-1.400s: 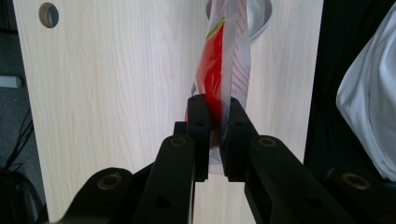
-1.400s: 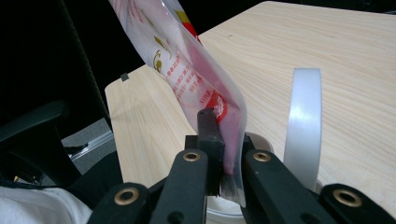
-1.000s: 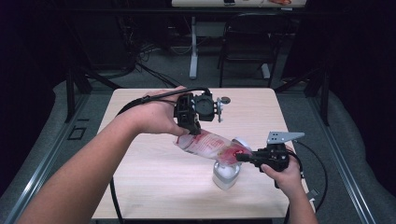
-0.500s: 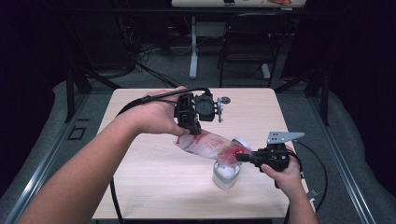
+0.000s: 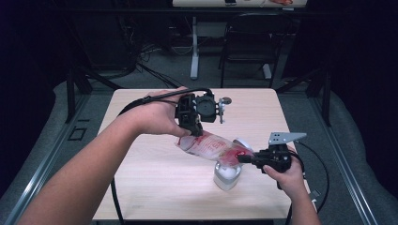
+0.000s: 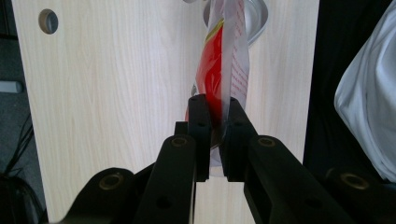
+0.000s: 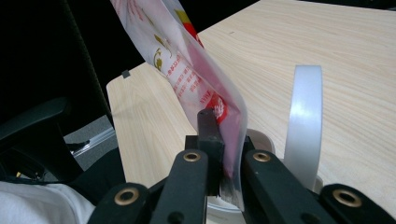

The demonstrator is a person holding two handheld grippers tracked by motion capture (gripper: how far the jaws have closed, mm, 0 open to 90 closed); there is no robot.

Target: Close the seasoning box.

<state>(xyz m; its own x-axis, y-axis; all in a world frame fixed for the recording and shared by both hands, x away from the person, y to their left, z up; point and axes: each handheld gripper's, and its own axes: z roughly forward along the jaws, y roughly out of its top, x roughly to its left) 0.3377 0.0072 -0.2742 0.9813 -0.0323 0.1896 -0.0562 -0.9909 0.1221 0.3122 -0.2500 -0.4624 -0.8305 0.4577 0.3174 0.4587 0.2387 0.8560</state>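
Table (image 5: pixel 141 187) left and near side open for passage; pouch (image 5: pixel 209 145) and jar (image 5: pixel 226 176) obstruct the right-centre.

left gripper (image 5: pixel 199 123): black body, round hub, black cable | right gripper (image 5: pixel 251 158): black, grey three-cornered plate with small holes, black cable | jaws: black bars, brass-ringed pivots | person: bare forearms, white garment at the views' edges

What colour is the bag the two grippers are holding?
The bag is clear and whitish with red patches and red print, best seen in the right gripper view.
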